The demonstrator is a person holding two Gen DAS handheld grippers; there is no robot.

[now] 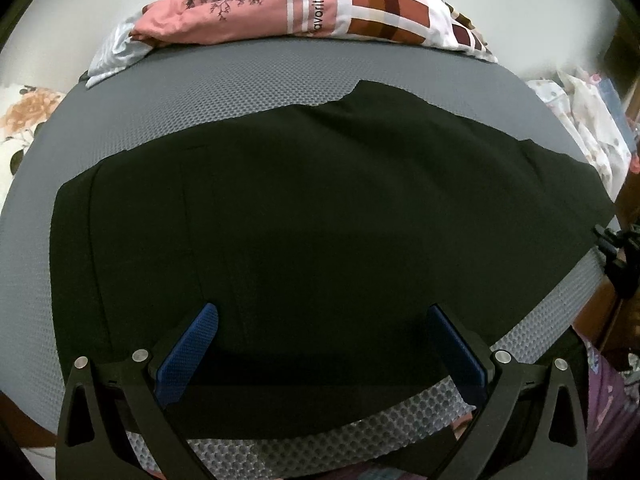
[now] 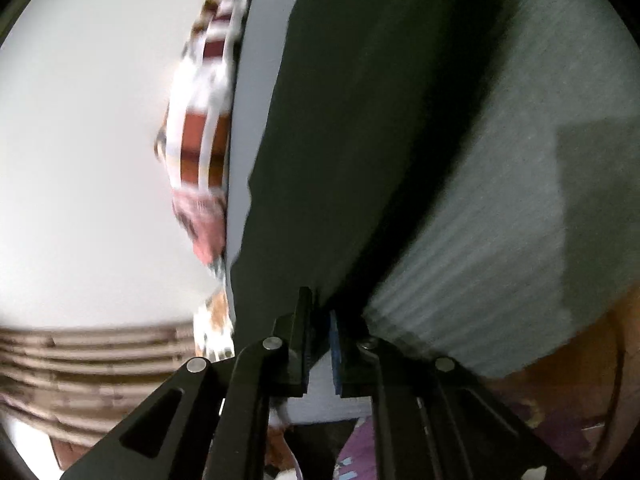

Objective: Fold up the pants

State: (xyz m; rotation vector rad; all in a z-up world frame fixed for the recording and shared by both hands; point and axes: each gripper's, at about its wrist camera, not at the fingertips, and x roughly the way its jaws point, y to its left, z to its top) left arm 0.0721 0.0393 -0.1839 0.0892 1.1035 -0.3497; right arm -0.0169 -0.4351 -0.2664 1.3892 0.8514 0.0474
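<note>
Black pants (image 1: 312,200) lie spread flat across a grey mesh mattress (image 1: 224,88), reaching from left to right in the left wrist view. My left gripper (image 1: 322,312) hovers over their near edge, open wide, its blue pads (image 1: 188,352) apart with only cloth beneath them. In the blurred right wrist view my right gripper (image 2: 320,308) is shut, and the end of the pants (image 2: 360,120) runs down into its closed fingers. The mattress (image 2: 500,200) lies to the right of the cloth there. A black device (image 1: 618,248) at the pants' right end looks like the right gripper.
A pink and checked bedding bundle (image 1: 280,8) lies along the mattress's far edge against a white wall. Flowered fabric (image 1: 588,128) is piled beyond the right side, and brown wooden furniture (image 1: 596,312) stands at the right. Purple cloth (image 2: 360,448) shows below the right gripper.
</note>
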